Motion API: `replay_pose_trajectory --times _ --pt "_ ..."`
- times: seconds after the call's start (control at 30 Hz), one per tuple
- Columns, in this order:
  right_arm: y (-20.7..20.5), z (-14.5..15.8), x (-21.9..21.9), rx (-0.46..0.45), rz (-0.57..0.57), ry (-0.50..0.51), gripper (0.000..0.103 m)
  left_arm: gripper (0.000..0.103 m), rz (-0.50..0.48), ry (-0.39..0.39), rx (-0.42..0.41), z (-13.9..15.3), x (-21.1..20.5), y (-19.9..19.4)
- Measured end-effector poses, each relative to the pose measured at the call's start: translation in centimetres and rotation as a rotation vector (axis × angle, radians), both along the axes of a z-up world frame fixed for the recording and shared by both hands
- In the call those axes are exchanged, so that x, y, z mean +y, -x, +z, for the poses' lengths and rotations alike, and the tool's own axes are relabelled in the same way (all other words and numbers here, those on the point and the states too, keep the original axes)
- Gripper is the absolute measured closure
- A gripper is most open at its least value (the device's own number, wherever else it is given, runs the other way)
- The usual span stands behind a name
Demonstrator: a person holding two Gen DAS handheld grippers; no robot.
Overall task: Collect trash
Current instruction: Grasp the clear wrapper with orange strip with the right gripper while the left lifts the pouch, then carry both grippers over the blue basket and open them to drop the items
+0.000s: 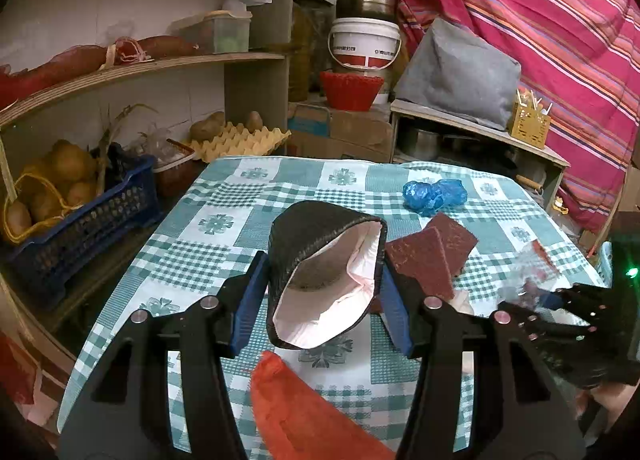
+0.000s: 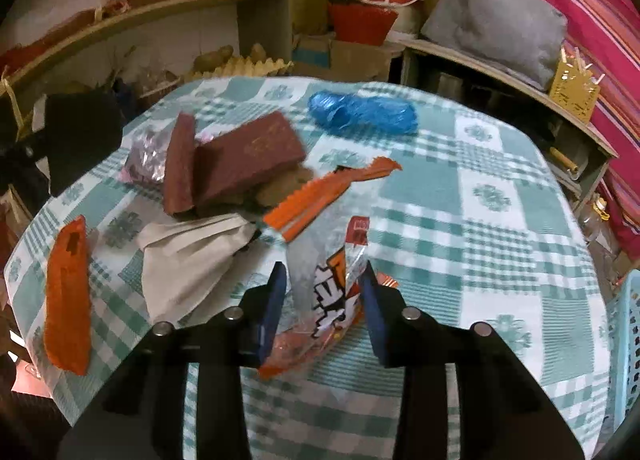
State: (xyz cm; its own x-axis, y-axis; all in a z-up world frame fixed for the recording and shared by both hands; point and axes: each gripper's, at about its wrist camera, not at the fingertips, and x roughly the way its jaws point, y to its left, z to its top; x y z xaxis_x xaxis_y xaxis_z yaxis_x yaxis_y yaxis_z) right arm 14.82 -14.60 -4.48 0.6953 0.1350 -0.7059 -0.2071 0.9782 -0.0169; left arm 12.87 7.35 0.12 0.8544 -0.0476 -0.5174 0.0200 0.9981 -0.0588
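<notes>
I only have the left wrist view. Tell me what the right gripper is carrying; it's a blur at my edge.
Observer: The right gripper is shut on a clear snack wrapper with orange and white print.
Operator: Report what trash lies just past it.
Observer: A torn orange wrapper strip lies on the tablecloth, beyond the fingertips.
Operator: Now say what's on its left.
Observer: A crumpled pale paper bag lies there, on the near side of the maroon pads.
</notes>
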Motion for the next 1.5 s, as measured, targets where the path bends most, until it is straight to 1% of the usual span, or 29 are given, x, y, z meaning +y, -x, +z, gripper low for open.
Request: replay_pose_trajectory --times 0.1,0.2,0.27,0.5,0.8,0.97,1.2,1.33,1.5 --pt "0.5 0.8 -1.9 -0.018 -0.021 -0.015 0.074 0.051 0.000 0.006 -0.006 0.1 -0.5 -0.1" --pt "1.0 1.6 -4.0 -0.039 -0.050 -0.019 0.074 0.051 -0.005 0.011 -0.016 0.4 -1.1 0.0" --pt "1.5 2.1 -5.5 -0.052 -0.070 -0.023 0.077 0.050 -0.012 0.013 -0.031 0.7 -1.9 0.2" --pt "2.6 3.5 -10.2 -0.089 -0.135 -0.040 0.077 0.051 -0.051 0.023 -0.062 1.5 -4.7 0.3" --pt "4.0 3.9 -14.8 -0.110 -0.209 -0.034 0.077 0.050 -0.124 0.041 -0.073 1.7 -9.3 -0.3" --pt "5.4 4.4 -18.5 -0.129 -0.261 -0.040 0.077 0.051 -0.190 0.047 -0.070 1.2 -12.9 -0.5" --pt "7.6 4.5 -24.3 -0.141 -0.347 -0.061 0.077 0.050 -0.289 0.051 -0.063 0.7 -19.1 0.1" --pt "9.3 4.5 -27.8 -0.152 -0.403 -0.069 0.077 0.050 -0.364 0.045 -0.076 0.7 -23.5 0.9" --pt "11.1 4.4 -31.5 -0.166 -0.479 -0.054 0.077 0.050 -0.460 0.051 -0.068 0.3 -29.1 1.7"
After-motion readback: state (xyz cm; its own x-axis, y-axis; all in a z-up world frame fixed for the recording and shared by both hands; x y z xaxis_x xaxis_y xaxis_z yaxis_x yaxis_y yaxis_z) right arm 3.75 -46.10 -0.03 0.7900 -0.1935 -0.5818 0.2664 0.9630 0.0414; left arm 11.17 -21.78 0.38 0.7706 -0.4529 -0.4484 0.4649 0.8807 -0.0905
